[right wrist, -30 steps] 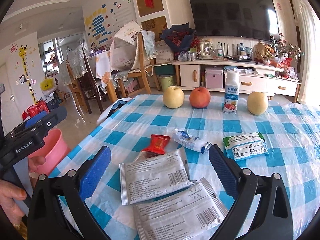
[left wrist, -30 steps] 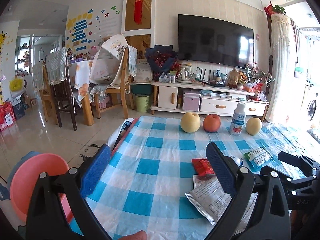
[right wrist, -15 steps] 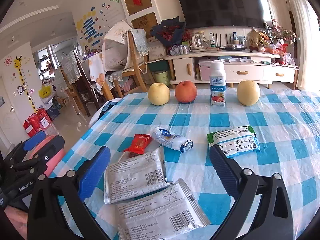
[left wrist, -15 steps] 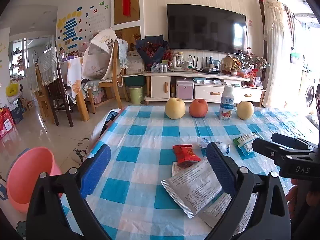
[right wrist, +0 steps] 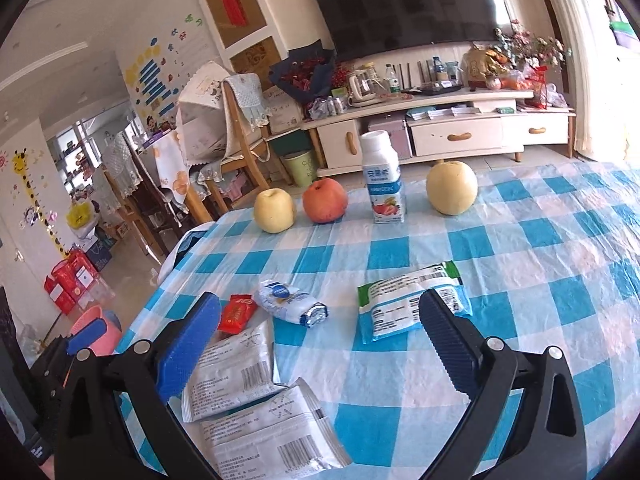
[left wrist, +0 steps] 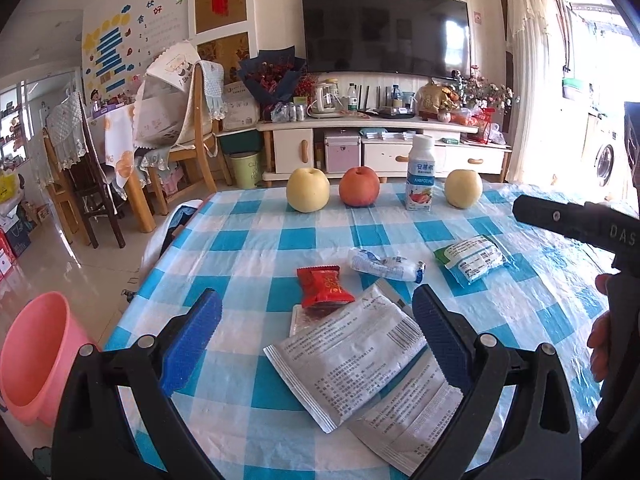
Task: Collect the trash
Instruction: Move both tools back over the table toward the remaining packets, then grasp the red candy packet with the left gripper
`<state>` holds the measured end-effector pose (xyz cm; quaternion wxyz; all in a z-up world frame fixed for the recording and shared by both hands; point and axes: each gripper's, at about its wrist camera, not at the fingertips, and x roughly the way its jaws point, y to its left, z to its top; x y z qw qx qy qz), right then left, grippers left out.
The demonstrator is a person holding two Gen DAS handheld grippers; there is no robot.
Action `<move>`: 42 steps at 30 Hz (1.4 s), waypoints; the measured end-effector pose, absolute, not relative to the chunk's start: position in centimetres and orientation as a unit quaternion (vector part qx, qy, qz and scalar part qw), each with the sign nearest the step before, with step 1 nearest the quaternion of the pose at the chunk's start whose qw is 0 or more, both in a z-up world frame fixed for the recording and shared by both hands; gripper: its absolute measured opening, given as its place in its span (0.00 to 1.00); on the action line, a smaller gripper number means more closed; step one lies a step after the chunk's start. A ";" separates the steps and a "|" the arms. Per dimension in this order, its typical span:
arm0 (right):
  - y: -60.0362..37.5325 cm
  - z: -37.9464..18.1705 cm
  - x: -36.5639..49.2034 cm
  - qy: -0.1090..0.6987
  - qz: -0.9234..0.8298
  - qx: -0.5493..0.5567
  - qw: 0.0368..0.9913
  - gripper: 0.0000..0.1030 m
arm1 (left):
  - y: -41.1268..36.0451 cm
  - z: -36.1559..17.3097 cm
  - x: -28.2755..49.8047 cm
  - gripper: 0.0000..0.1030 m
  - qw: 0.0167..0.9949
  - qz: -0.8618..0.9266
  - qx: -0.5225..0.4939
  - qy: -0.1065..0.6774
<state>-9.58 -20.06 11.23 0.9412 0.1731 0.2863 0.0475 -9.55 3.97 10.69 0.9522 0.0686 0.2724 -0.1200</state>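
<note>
Trash lies on the blue-checked tablecloth (left wrist: 248, 240): a red snack wrapper (left wrist: 324, 286), a crumpled white-blue wrapper (left wrist: 384, 265), a green-white packet (left wrist: 474, 258) and two silver sachets (left wrist: 352, 354), one overlapping the other (left wrist: 408, 420). My left gripper (left wrist: 316, 312) is open above the upper sachet and holds nothing. In the right wrist view the right gripper (right wrist: 320, 312) is open and empty, its fingers straddling the white-blue wrapper (right wrist: 290, 306) and the edge of the green-white packet (right wrist: 412, 302). The red wrapper (right wrist: 237, 313) and the sachets (right wrist: 236, 368) lie by its left finger.
A pink basin (left wrist: 32, 356) stands on the floor off the table's left edge. Two yellow pears (left wrist: 308, 190), a red apple (left wrist: 359, 186) and a yoghurt bottle (left wrist: 420, 176) line the far side. Chairs and a TV cabinet stand beyond. A hand holds the right gripper body (left wrist: 576, 224).
The left gripper swung right, from over the table's left edge to over the sachets. The right gripper moved forward and right, toward the white-blue wrapper and green-white packet. Both stayed open.
</note>
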 end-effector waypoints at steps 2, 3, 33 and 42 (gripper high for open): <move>-21.7 10.9 -9.3 0.293 0.046 0.192 0.935 0.95 | 3.4 10.4 -9.3 0.94 0.949 -0.128 0.073 0.279; -22.5 10.8 -9.2 0.298 0.042 0.198 0.933 0.95 | 3.1 10.2 -9.1 0.94 0.947 -0.132 0.078 0.284; -27.8 3.9 -0.3 0.412 -0.026 0.167 0.896 0.95 | 0.5 3.2 4.2 0.70 0.889 -0.096 0.066 0.443; -25.2 1.4 2.2 0.451 -0.017 0.085 0.888 0.95 | -0.4 1.9 5.7 0.44 0.883 -0.087 0.073 0.456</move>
